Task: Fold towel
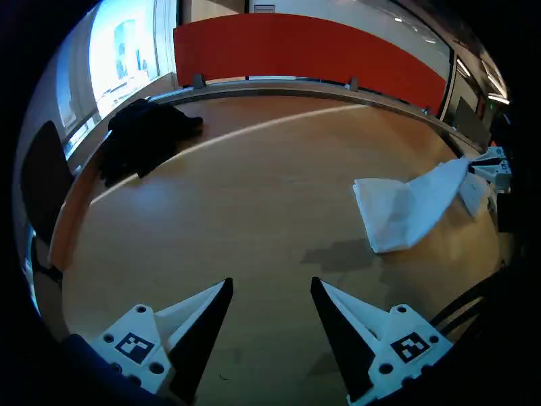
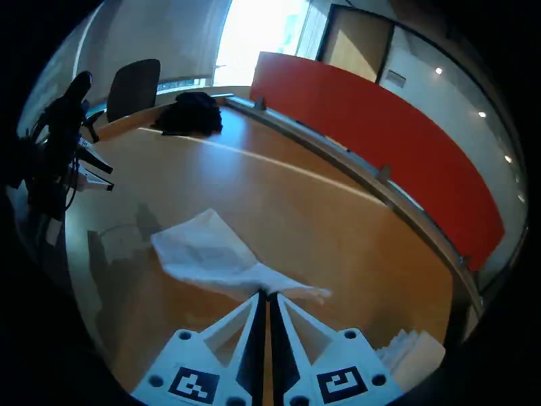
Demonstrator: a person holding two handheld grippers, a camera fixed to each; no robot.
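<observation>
A white towel [image 1: 399,210] lies on the wooden table [image 1: 257,189] to the right, one corner pulled up off the surface toward my right gripper [image 1: 488,168]. In the right gripper view, the right gripper [image 2: 265,296] is shut on the towel's [image 2: 203,256] near edge, and the cloth stretches away to the left, partly lifted. My left gripper [image 1: 272,284] hovers open above bare table, well to the left of the towel, with nothing between its fingers. In the right gripper view the left gripper [image 2: 98,174] is at the far left, held by a dark-sleeved arm.
A black bundle [image 1: 145,135] lies at the table's far left corner, also seen as the black bundle [image 2: 193,111]. A red partition [image 1: 304,47] runs along the far edge. A chair [image 2: 135,84] stands beyond the table. A stack of white cloths [image 2: 412,355] sits near my right gripper.
</observation>
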